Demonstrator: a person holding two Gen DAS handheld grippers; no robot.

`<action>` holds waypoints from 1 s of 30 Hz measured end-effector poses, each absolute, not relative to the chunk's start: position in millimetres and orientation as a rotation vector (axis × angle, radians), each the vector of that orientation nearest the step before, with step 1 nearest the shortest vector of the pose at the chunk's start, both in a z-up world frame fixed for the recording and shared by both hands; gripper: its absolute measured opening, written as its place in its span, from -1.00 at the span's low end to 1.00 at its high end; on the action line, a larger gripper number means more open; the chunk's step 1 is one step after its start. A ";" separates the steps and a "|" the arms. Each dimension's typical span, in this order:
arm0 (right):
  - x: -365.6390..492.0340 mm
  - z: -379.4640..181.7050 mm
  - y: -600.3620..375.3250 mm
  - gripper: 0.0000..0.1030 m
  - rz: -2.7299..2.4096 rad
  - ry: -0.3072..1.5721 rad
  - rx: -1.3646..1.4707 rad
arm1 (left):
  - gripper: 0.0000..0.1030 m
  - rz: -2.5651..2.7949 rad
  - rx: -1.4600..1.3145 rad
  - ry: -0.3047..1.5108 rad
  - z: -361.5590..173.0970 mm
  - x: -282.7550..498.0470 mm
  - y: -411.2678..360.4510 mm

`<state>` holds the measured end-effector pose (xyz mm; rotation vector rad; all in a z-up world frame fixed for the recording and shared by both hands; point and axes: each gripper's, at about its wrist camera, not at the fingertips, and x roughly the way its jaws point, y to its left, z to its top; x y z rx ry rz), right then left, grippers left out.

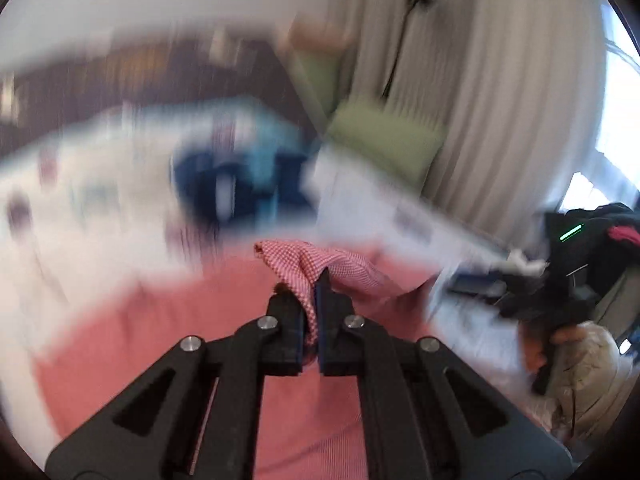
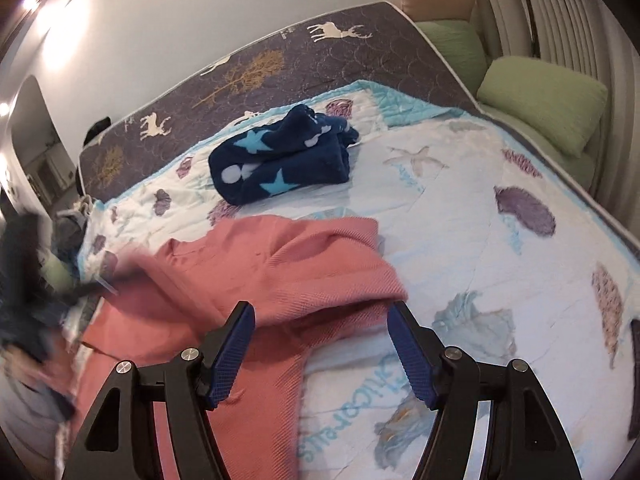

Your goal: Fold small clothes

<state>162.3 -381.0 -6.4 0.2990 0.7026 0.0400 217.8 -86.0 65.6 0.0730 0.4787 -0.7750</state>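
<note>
Heavy motion blur smears the left wrist view except its sharp left gripper, with daylight glaring from a window at right, while the right wrist view is sharp, evenly lit, fisheye-curved, with lamp glare top left.

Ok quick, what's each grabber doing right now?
Left gripper: shut on the pink garment's checkered edge.
Right gripper: open, holding nothing, above the pink garment.
</note>
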 end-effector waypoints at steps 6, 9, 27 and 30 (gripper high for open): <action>161.9 -21.2 -372.6 0.37 0.081 0.740 0.307 | -0.61 -0.671 0.303 0.339 51.2 181.2 -27.9; 163.1 -30.2 -360.1 0.37 0.100 0.777 0.254 | -0.45 -0.596 0.311 0.544 1.8 189.9 1.1; 177.6 -14.2 -342.4 0.37 0.052 0.759 0.163 | 0.33 -0.572 -0.051 0.865 -43.2 279.9 -7.7; 171.6 -7.0 -341.4 0.36 0.080 0.747 0.176 | -0.06 -0.581 -0.006 0.903 -51.4 299.3 -26.1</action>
